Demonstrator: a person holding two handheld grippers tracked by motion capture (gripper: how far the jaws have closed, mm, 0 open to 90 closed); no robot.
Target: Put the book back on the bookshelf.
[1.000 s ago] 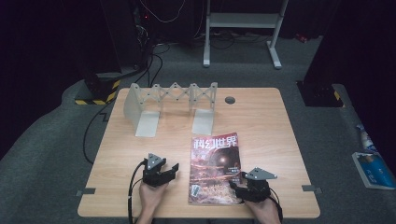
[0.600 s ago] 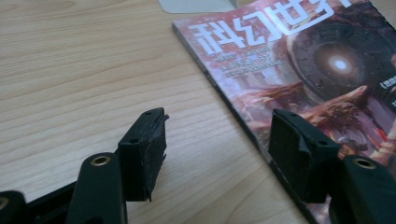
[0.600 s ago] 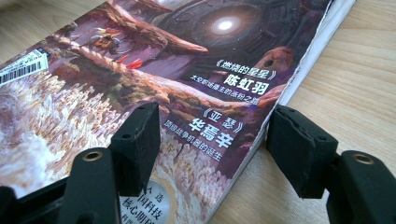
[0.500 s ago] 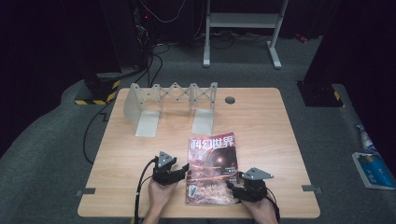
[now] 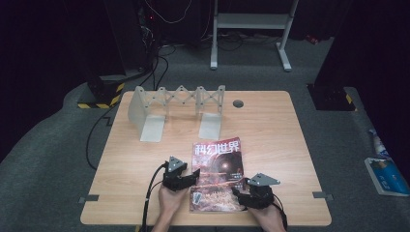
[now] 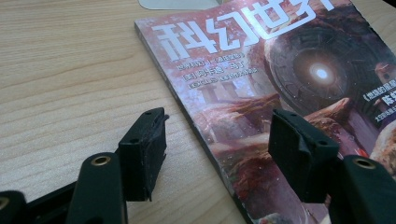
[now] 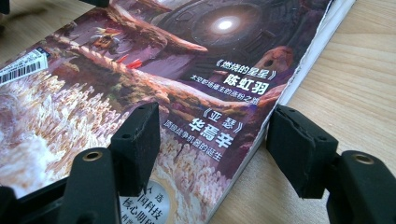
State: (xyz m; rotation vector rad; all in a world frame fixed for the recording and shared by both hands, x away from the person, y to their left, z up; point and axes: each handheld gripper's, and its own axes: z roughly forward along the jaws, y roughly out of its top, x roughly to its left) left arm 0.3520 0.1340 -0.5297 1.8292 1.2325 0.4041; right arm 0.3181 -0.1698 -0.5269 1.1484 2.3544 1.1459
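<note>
high view: both hands [image 5: 170, 202] flanking magazine [image 5: 216, 174]

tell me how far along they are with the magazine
Early stage. Done: both grippers have reached the magazine, which lies flat and closed. In hand: left gripper and right gripper straddle opposite edges, jaws open, gripping nothing. Left: closing, lifting, perhaps moving it to the metal rack.

Your magazine [image 6: 261, 93] w/ glossy paper cover, your table [image 5: 270, 121] in pale matt wood-grain laminate, your gripper pads [image 7: 140, 140] matt black rubbery plastic, grey matt metal rack [image 5: 179, 104] behind.
</note>
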